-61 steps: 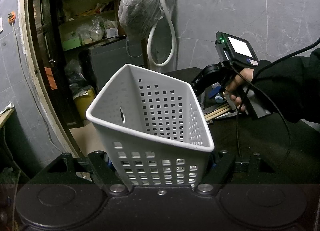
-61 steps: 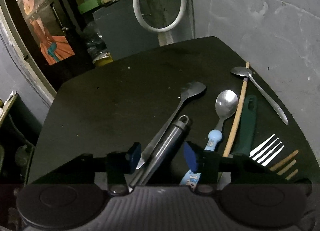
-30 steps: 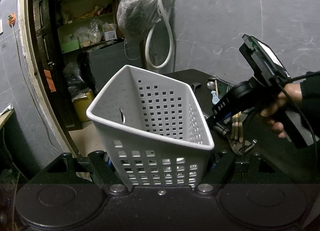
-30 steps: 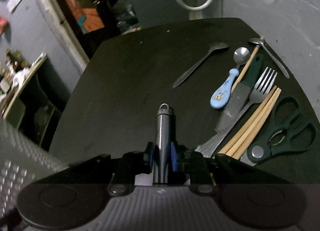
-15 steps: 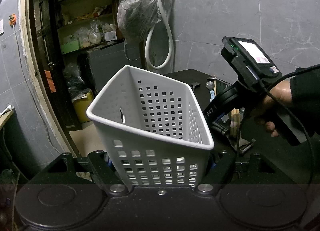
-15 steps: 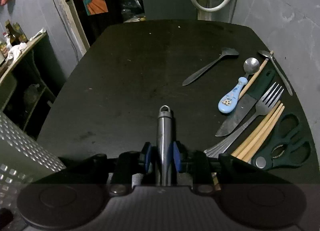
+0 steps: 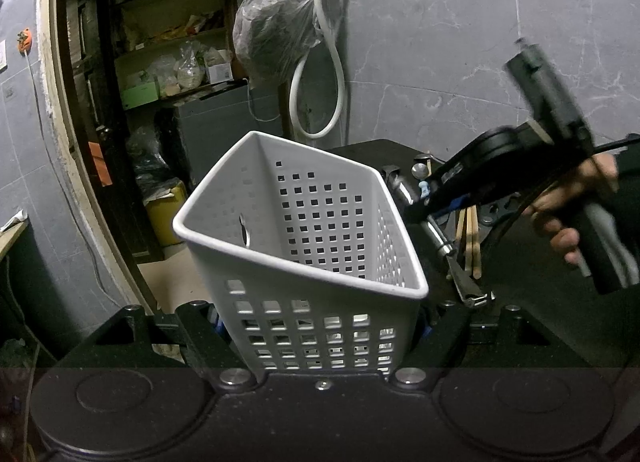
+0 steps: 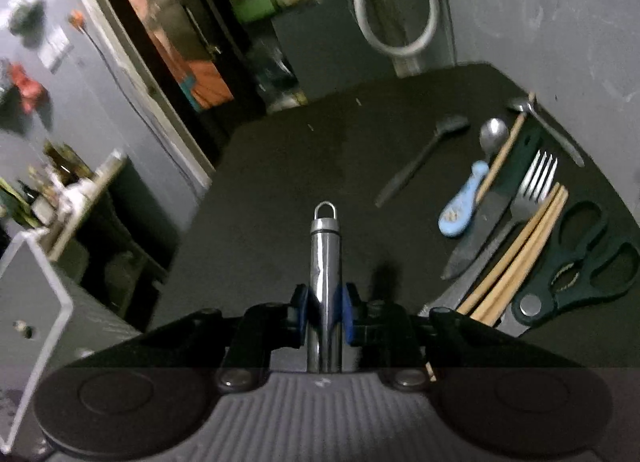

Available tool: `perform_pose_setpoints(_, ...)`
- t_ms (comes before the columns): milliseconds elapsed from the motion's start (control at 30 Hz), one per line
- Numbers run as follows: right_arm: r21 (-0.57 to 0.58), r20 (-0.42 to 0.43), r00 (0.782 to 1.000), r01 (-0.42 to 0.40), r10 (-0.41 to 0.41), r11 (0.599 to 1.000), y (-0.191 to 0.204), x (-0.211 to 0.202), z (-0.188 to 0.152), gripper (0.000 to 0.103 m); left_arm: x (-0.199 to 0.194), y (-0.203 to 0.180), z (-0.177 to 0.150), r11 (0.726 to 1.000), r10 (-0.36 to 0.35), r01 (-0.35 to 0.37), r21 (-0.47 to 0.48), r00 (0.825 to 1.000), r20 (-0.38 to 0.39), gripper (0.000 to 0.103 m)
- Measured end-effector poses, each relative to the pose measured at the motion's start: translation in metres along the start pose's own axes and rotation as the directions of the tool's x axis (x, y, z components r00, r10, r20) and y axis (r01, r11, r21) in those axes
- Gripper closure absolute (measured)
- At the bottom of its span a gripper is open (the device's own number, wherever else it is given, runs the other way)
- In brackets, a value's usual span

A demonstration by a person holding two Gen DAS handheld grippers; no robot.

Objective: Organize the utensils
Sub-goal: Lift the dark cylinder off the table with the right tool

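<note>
While clamped by its smooth steel handle between the blue pads of the right gripper, above the bench's near edge, could slip or catch the rim of the white basket, tilted and pinched in the left gripper. Along the bench's right edge: scissors, chopsticks, fork, knife, spoons; nothing visibly between.

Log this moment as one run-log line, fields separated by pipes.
left gripper: shut on white basket, held off table | right gripper: shut on steel-handled utensil, lifted | scissors, chopsticks, fork on table
</note>
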State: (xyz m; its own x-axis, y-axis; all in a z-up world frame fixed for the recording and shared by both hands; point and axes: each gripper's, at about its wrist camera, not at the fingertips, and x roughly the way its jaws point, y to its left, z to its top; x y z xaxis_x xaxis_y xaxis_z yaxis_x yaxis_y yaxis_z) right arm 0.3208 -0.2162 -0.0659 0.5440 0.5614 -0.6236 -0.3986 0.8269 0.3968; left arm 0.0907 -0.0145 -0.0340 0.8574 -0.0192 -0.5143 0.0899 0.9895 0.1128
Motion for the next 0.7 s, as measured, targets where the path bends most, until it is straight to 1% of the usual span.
perform_pose_setpoints(67, 0.000, 0.039, 0.999, -0.038, 0.038, 0.999, -0.002, -0.012, -0.002, 0.084, 0.001, 0.000, 0.001, 1.000, -0.002, 0.002, 0.001, 1.000, 0.000, 0.024)
perform_pose_setpoints(200, -0.013, 0.107, 0.992, -0.072, 0.073, 0.997, -0.003, -0.030, -0.005, 0.084, -0.001, 0.000, -0.002, 1.000, -0.004, 0.004, 0.003, 1.000, 0.001, 0.024)
perform_pose_setpoints(367, -0.039, 0.199, 0.973, -0.112, 0.117, 0.993, 0.000, -0.052, -0.008, 0.084, 0.001, 0.001, -0.002, 1.000, -0.006, 0.006, 0.004, 1.000, 0.001, 0.024)
perform_pose_setpoints(500, -0.081, 0.266, 0.955, -0.115, 0.133, 0.990, 0.011, -0.076, -0.001, 0.084, 0.001, 0.001, -0.002, 1.000, -0.006, 0.006, 0.004, 1.000, 0.001, 0.024)
perform_pose_setpoints(600, -0.103, 0.309, 0.938, -0.133, 0.159, 0.986, 0.019, -0.095, 0.008, 0.084, 0.001, 0.000, -0.002, 1.000, -0.005, 0.005, 0.004, 1.000, 0.002, 0.024)
perform_pose_setpoints(700, -0.104, 0.361, 0.913, -0.164, 0.191, 0.981, 0.026, -0.115, 0.019, 0.084, 0.001, 0.001, -0.001, 1.000, -0.005, 0.005, 0.005, 1.000, 0.002, 0.024)
